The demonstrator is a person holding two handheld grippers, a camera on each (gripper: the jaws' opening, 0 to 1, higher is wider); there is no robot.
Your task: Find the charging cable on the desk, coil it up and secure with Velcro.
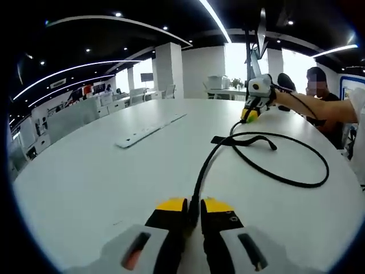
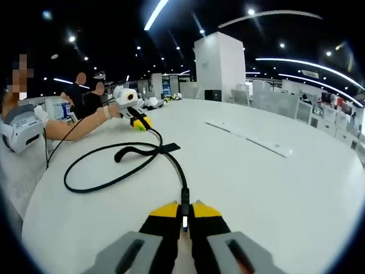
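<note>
In the left gripper view, the white desk [image 1: 85,171] lies bare from 9 to 11 o'clock. A flat white strip [image 1: 149,131] sits at 11 o'clock. From 12 to 2 o'clock, the black cable [image 1: 285,178] loops across the path, touching the desk.

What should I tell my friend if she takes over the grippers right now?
Left gripper: shut on one end of the black charging cable.
Right gripper: shut on the other end, the plug showing between its jaws.
The cable lies in one loose loop on the white desk, with the Velcro strap flat on the desk near the middle of the cable.
Done: cable found, both ends held.
Left: coil it up tight, then wrap the Velcro around the coil.
</note>
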